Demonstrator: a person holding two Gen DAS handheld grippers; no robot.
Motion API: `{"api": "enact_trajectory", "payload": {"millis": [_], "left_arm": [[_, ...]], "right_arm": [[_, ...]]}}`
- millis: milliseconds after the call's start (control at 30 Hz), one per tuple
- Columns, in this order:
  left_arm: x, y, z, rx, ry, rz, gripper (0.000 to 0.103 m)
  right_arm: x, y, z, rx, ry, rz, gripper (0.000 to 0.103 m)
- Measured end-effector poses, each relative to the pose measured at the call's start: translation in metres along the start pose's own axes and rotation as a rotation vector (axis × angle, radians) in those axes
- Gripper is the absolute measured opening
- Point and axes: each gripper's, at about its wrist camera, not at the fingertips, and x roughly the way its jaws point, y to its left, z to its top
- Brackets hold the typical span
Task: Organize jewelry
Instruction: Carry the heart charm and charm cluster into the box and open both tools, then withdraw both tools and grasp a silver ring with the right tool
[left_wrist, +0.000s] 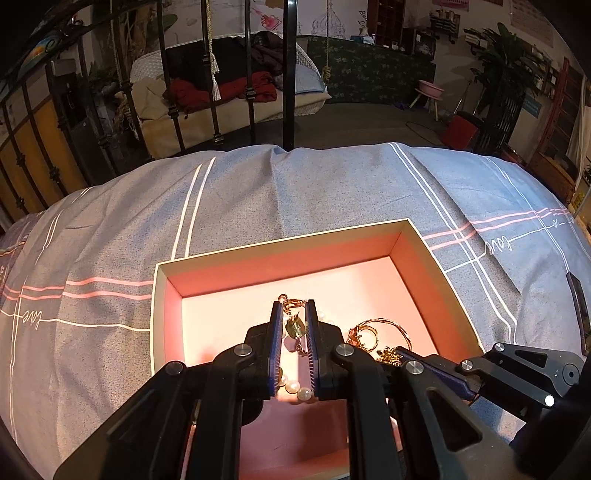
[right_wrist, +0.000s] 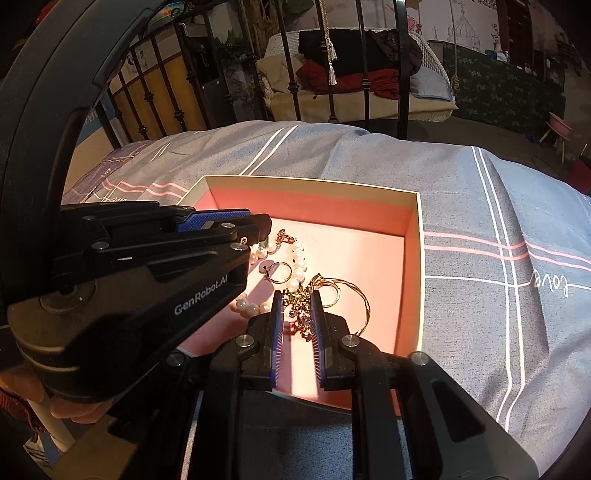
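Observation:
An open box (left_wrist: 280, 242) with a pink inside lies on the bed. My left gripper (left_wrist: 293, 306) reaches into it, jaws a little apart. A green charm (left_wrist: 295, 326) and gold clasp of a pearl bracelet (right_wrist: 297, 262) sit between them, while the pearls rest on the box floor. My right gripper (right_wrist: 296, 297) is shut on a tangled gold chain piece (right_wrist: 300, 304) low over the box (right_wrist: 421, 258) floor. A thin gold bangle (right_wrist: 356, 291) and a small ring (right_wrist: 279, 272) lie beside it. In the right wrist view the left gripper (right_wrist: 264, 225) comes in from the left.
The box rests on a grey-blue bedcover (left_wrist: 295, 192) with white and pink stripes. A black iron bed rail (left_wrist: 290, 74) stands behind it. A hand (right_wrist: 22, 391) holds the left gripper's handle. A cushioned swing seat with clothes hangs further back.

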Motion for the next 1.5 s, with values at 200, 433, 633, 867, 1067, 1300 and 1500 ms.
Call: {"api": "enact_trajectory", "payload": {"millis": [200, 433, 633, 867, 1067, 1300, 1500], "left_arm": [[-0.019, 0.0, -0.001, -0.006, -0.035, 0.006, 0.032], [-0.064, 0.004, -0.013, -0.044, -0.106, -0.024, 0.047], [-0.111, -0.006, -0.069, -0.038, -0.157, -0.086, 0.057], [-0.106, -0.03, -0.149, -0.037, -0.048, -0.161, 0.057], [-0.087, -0.066, -0.161, 0.084, -0.003, -0.142, 0.057], [-0.07, -0.047, -0.154, 0.027, 0.013, -0.049, 0.057], [-0.073, -0.025, -0.152, -0.035, 0.013, -0.057, 0.057]], "right_arm": [[-0.016, 0.004, -0.001, -0.01, -0.026, -0.009, 0.022], [-0.057, 0.012, -0.016, -0.015, -0.097, -0.028, 0.047], [-0.098, 0.008, -0.067, 0.045, -0.138, -0.025, 0.056], [-0.11, -0.018, -0.137, 0.157, -0.083, -0.066, 0.056], [-0.107, -0.024, -0.147, 0.156, -0.061, -0.099, 0.056], [-0.102, -0.019, -0.147, 0.105, -0.042, -0.13, 0.056], [-0.088, 0.003, -0.135, -0.023, 0.01, -0.112, 0.056]]}}
